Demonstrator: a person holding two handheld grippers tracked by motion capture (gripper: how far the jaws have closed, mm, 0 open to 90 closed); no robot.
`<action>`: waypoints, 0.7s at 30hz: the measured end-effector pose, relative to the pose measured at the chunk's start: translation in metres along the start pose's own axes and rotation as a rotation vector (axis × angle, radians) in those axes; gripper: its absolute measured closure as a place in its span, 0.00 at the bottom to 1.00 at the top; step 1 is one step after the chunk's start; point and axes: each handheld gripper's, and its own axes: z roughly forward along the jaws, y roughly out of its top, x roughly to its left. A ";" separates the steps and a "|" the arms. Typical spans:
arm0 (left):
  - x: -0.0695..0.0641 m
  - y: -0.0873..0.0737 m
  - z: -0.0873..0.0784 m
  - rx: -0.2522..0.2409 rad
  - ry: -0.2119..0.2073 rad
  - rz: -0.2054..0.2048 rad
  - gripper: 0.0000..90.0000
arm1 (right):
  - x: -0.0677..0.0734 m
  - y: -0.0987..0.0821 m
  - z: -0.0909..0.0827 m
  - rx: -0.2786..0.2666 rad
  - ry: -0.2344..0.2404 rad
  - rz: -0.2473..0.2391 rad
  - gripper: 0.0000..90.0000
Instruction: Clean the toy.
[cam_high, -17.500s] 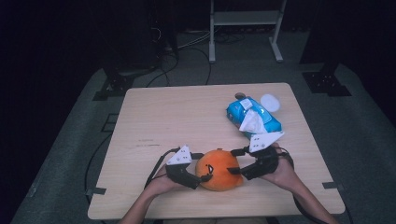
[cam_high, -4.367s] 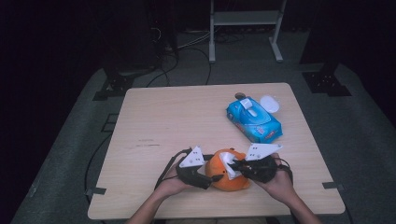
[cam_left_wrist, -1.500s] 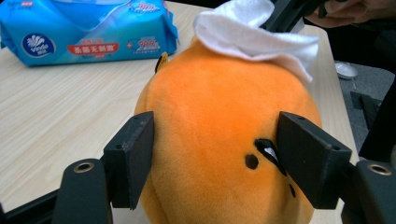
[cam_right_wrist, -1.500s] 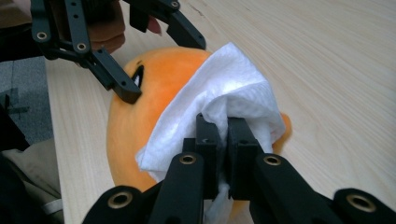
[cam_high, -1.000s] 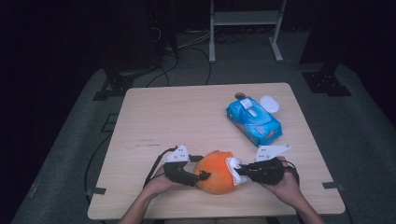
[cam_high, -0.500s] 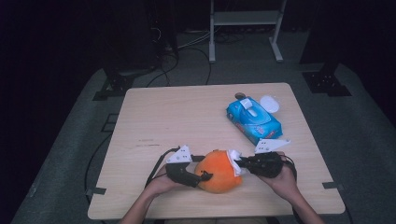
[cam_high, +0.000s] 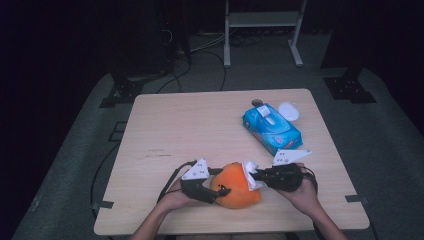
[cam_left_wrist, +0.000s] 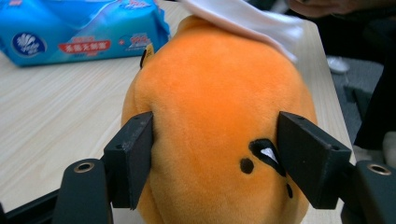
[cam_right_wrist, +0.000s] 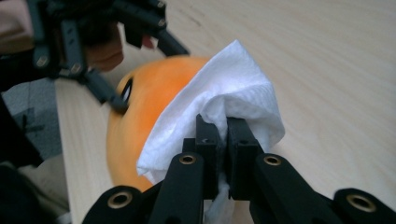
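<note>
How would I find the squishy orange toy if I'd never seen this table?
Look at the wooden table and go to its near edge, where two hands reach in. The orange plush toy sits between them, squeezed by the left hand-held gripper. It is round, fuzzy and bright orange, unlike the flat blue tissue pack farther back.

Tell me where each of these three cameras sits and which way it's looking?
High view: above the table, looking forward and down; forearms, both hands and grippers show.
Left gripper view: rides the left gripper, looking along its jaws clamping the plush.
Right gripper view: rides the right gripper, looking along jaws pinching the tissue.
All three share the plush and tissue.
</note>
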 end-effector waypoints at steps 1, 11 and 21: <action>0.000 0.000 0.000 0.000 0.000 0.000 0.33 | 0.000 0.000 0.000 0.000 0.000 0.000 0.94; 0.006 0.000 0.000 -0.017 -0.017 -0.094 0.22 | -0.001 -0.009 0.001 0.049 -0.041 -0.021 0.94; -0.004 0.006 0.003 0.022 0.005 -0.022 0.30 | 0.021 0.008 0.010 0.026 -0.020 -0.099 0.94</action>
